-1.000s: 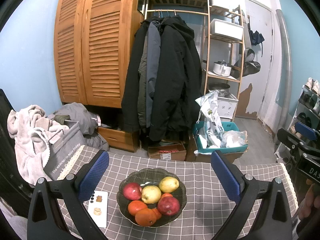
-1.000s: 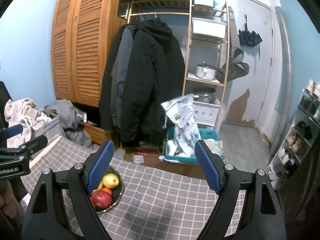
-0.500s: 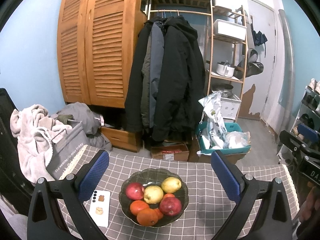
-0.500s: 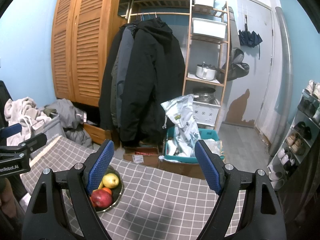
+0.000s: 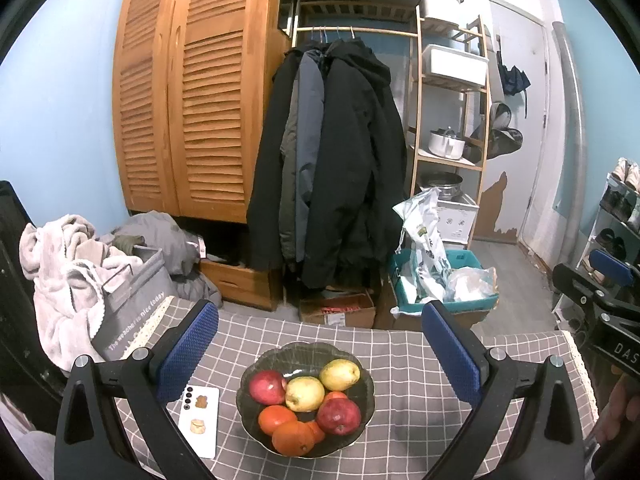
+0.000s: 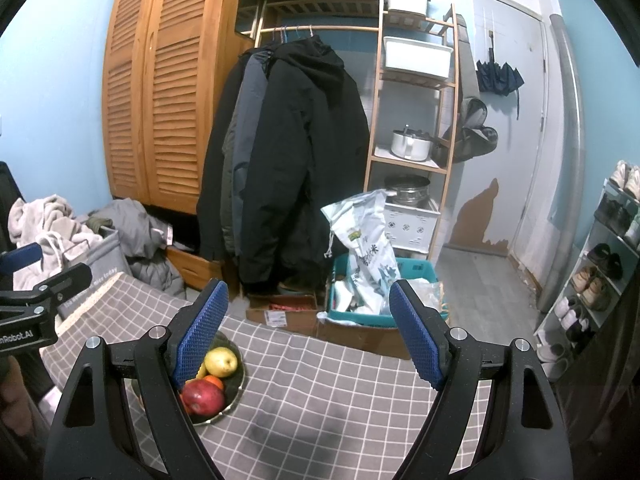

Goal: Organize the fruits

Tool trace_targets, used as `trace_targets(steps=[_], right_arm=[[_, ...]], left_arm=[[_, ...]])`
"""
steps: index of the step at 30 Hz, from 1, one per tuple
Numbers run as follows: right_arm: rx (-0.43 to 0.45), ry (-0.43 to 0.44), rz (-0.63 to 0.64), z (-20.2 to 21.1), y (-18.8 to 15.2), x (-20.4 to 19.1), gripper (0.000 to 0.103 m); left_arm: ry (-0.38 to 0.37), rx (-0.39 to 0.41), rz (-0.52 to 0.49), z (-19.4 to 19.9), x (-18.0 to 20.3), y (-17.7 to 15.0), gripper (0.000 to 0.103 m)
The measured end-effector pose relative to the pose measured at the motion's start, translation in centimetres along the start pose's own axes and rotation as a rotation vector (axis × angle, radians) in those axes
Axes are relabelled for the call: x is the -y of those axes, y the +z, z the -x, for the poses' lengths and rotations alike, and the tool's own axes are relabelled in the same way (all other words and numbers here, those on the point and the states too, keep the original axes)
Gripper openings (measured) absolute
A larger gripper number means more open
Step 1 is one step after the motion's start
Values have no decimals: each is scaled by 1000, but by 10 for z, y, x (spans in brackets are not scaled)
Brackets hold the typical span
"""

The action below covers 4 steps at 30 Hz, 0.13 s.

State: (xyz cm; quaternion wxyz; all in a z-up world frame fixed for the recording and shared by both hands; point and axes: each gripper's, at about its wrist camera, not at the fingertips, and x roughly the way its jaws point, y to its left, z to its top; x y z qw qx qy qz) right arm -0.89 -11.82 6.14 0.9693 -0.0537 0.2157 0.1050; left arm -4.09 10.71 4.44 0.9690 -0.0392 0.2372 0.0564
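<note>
A dark glass bowl (image 5: 362,372) stands on the grey checked tablecloth (image 5: 408,436). It holds two red apples (image 5: 267,386), two yellow pears (image 5: 340,374) and several oranges (image 5: 293,438). My left gripper (image 5: 320,352) is open and empty, held above the bowl. My right gripper (image 6: 308,336) is open and empty over the table to the right of the bowl (image 6: 236,394). Its left finger hides part of the bowl; a pear (image 6: 220,361) and a red apple (image 6: 203,397) show.
A white phone (image 5: 199,420) lies on the cloth left of the bowl. Beyond the table's far edge are hanging coats (image 5: 332,168), a wooden wardrobe (image 5: 188,112), a laundry basket (image 5: 132,300), a teal bin (image 5: 444,284) and a shelf rack (image 6: 412,128).
The left gripper has drifted slightly up and back, so the bowl sits a little lower in its view. The right gripper has barely moved. Both stay open.
</note>
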Motion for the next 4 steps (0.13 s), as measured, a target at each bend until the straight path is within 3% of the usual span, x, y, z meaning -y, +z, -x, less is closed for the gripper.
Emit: trace_targets(steps=[4], right_arm=[[0,-1,0,0,0,-1,81]], left_arm=[[4,0,-2,0,0,1,102]])
